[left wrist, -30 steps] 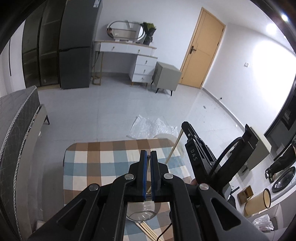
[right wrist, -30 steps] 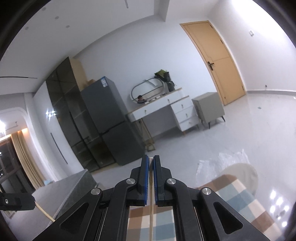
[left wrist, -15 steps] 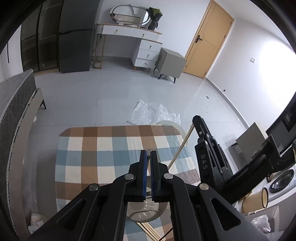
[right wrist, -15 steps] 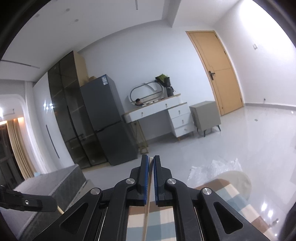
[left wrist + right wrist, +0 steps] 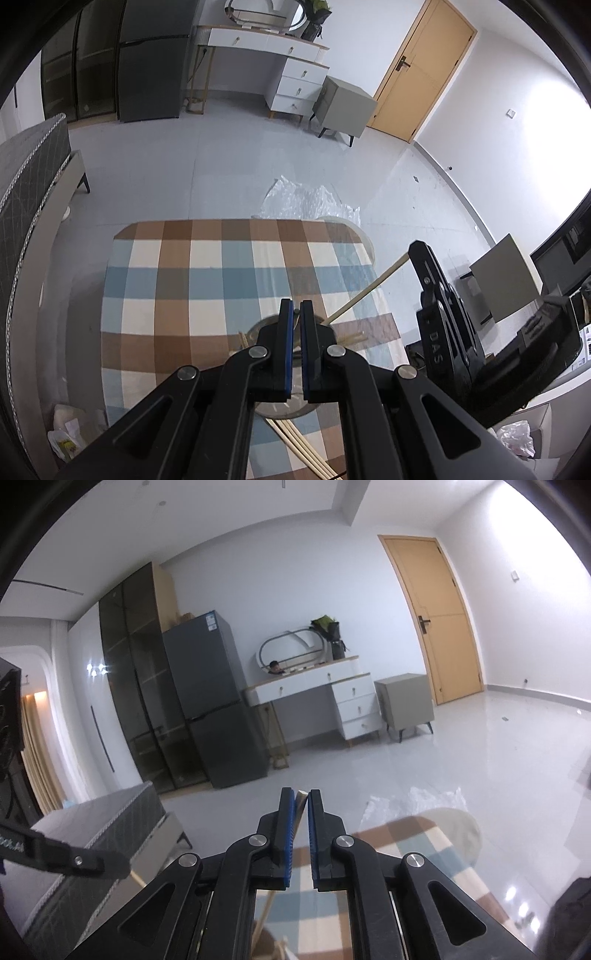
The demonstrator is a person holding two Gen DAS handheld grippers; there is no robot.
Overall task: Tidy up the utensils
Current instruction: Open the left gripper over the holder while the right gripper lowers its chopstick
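Observation:
In the left wrist view my left gripper (image 5: 297,306) is shut on the rim of a clear glass (image 5: 258,332), held over the plaid table (image 5: 184,280). Several pale wooden chopsticks (image 5: 299,443) stand in the glass and lean toward the camera. My right gripper (image 5: 417,251) reaches in from the right, shut on one more chopstick (image 5: 365,290). That chopstick slants down to the glass rim. In the right wrist view the same chopstick (image 5: 301,799) shows slanted between the pads of the right gripper (image 5: 301,794).
Bubble wrap (image 5: 303,199) lies on the floor beyond the table's far edge. A grey bed (image 5: 29,177) stands to the left, plastic bags (image 5: 66,435) lie by the table's near left corner, and a low beige stand (image 5: 506,277) is on the right.
The left wrist view has tipped down and sunk, so more of the table shows. The right gripper swung its chopstick lower toward the glass, and the stick now sits slanted between its pads.

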